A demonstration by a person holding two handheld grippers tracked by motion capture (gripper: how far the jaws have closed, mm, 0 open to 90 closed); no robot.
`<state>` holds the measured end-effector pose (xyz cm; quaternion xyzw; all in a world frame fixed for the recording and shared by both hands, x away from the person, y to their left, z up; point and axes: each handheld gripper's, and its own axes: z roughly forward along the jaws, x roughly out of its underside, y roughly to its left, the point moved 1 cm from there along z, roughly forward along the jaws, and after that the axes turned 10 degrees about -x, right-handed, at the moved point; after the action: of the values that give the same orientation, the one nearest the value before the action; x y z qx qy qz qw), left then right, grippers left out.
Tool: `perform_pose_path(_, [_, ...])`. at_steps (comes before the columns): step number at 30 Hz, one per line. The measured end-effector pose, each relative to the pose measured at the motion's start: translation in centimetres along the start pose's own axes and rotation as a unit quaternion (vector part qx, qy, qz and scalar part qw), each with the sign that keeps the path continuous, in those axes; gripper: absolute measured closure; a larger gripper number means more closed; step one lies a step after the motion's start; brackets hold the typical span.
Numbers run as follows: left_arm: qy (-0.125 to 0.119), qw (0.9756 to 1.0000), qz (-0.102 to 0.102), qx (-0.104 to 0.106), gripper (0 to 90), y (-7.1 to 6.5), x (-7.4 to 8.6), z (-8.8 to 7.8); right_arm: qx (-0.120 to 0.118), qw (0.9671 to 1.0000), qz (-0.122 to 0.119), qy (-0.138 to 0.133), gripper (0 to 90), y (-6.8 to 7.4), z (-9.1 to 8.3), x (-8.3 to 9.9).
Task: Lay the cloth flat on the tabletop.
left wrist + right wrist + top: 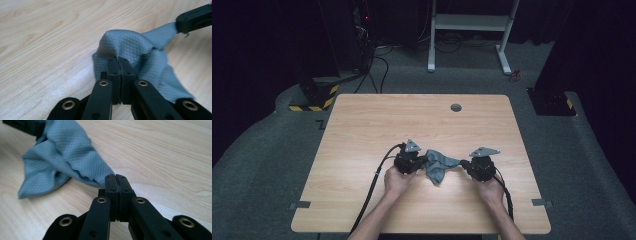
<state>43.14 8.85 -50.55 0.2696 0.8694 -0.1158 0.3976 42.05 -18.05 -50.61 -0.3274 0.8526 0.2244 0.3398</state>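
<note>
A crumpled grey-blue cloth [438,164] lies on the wooden table [362,130], stretched between my two grippers. My left gripper [421,161] is shut on the cloth's left edge; in the left gripper view its jaws meet on a fold of the cloth [125,47] at the left gripper [118,59]. My right gripper [464,164] is shut on the cloth's right corner; in the right gripper view the cloth [65,150] runs away from the closed right gripper [116,176]. The other gripper's black jaw holds the far corner in each gripper view.
A small grey grommet [456,107] sits in the table near its far edge. Black cables [374,182] trail from both grippers toward the near edge. A white desk frame [469,30] and dark stands are on the floor behind the table.
</note>
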Motion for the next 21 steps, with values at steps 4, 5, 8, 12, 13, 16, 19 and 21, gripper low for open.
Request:
perform_pose_path(4, [0.001, 1.0000, -0.004, 0.005, 87.7, 0.2, 0.1, 0.2, 0.005, 0.9997, 0.019, 0.010, 89.0, -0.9, 0.9, 0.0])
perform_pose_path(5, [0.003, 1.0000, 0.001, 0.004, 87.6, 0.3, 0.1, 0.2, 0.004, 0.9996, 0.024, 0.011, 88.5, -1.0, 1.0, 0.0])
perform_pose_path(8, [0.003, 1.0000, 0.001, 0.004, 88.2, 0.3, 0.2, 0.1, 0.016, 0.9996, 0.023, 0.006, 74.4, -0.9, 1.1, 0.0])
perform_pose_path(12, [-0.007, 1.0000, 0.003, 0.003, 89.0, 0.4, 0.0, -0.1, -0.010, 0.9998, -0.004, -0.016, 69.3, 0.3, 0.6, -0.3])
perform_pose_path(13, [-0.008, 1.0000, 0.000, 0.004, 89.0, 0.5, 0.0, -0.2, -0.010, 0.9998, -0.004, -0.016, 69.3, 0.3, 0.6, -0.3])
perform_pose_path(16, [-0.014, 0.9999, -0.006, 0.005, 89.1, 0.6, -0.4, -0.3, -0.018, 0.9990, -0.040, 0.002, 62.8, 1.5, 1.7, -0.6])
perform_pose_path(19, [-0.015, 0.9999, 0.000, 0.005, 89.1, 0.6, -1.0, -0.3, -0.017, 0.9989, -0.037, 0.021, 63.1, 1.2, 2.9, -0.8])
perform_pose_path(21, [-0.015, 0.9998, -0.003, 0.009, 89.1, 0.6, -1.5, -0.2, -0.016, 0.9986, -0.041, 0.031, 76.6, 1.0, 3.2, -1.0])
